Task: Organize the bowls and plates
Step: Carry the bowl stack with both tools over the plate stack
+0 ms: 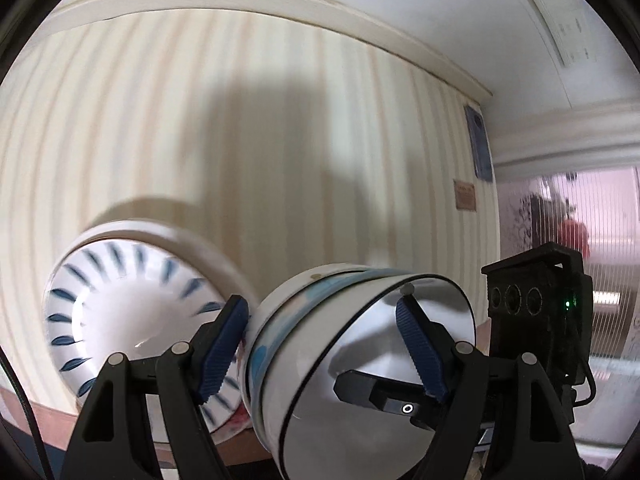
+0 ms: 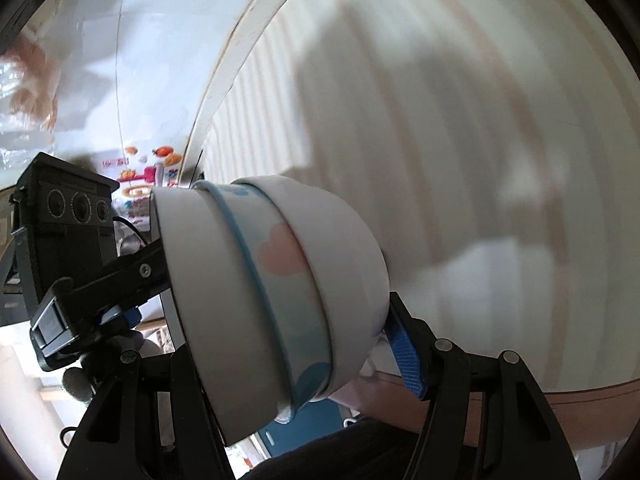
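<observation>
In the left wrist view, a bowl with blue leaf strokes (image 1: 140, 312) lies at the far left on the striped pale table (image 1: 280, 140). It is smeared by blur and its lower rim is cut off behind the left gripper (image 1: 322, 300). That gripper is clamped on a stack of three nested bowls (image 1: 360, 360), which is tipped on its side with the mouth facing the camera. One blue pad presses the outer base and the other sits inside the innermost bowl. A black finger of the other tool also reaches into the mouth. Right of the stack the table ends at a brown edge, beyond which the room is too hazy to read.

In the right wrist view, the stack (image 2: 280, 240) fills the middle and hides the right gripper (image 2: 288, 312)'s near finger. Its far pad (image 2: 404, 356) bears on the base, so it too grips the stack. To the right lies open striped tabletop with only shadows on it, running to the brown edge below.
</observation>
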### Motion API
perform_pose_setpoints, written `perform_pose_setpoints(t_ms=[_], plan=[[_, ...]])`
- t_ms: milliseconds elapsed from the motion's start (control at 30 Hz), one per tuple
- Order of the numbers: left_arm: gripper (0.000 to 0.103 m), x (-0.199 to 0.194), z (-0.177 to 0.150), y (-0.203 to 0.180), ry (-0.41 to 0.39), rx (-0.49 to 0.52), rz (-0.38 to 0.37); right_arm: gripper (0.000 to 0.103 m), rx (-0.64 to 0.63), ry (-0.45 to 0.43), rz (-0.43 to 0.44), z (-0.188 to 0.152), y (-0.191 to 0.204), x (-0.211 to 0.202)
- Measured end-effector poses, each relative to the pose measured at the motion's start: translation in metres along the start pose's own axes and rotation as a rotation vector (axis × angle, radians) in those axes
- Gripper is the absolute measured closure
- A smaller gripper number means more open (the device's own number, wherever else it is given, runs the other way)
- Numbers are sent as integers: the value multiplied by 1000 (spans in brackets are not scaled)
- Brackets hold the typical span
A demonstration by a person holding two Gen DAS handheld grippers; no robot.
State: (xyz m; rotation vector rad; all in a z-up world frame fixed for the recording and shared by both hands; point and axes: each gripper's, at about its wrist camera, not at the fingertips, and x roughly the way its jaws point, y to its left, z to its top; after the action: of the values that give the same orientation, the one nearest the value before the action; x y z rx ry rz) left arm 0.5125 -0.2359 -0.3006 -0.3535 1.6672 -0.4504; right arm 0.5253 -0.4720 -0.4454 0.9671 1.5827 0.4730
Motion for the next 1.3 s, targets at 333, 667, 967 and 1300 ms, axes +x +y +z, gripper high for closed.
perform_pose_setpoints(t_ms=[333, 667, 967, 1300], plan=[[29, -29, -8, 76, -90, -192, -10, 37, -135, 152, -50, 10, 60, 71], [29, -39, -25, 130, -125, -319, -13, 37, -222, 258, -93, 13, 92, 133], [29, -32, -31, 152, -111, -363, -12, 37, -242, 294, -139, 9, 101, 164], [29, -33, -25, 147, -101, -325, -24, 37, -232, 263, -160, 7, 103, 168]])
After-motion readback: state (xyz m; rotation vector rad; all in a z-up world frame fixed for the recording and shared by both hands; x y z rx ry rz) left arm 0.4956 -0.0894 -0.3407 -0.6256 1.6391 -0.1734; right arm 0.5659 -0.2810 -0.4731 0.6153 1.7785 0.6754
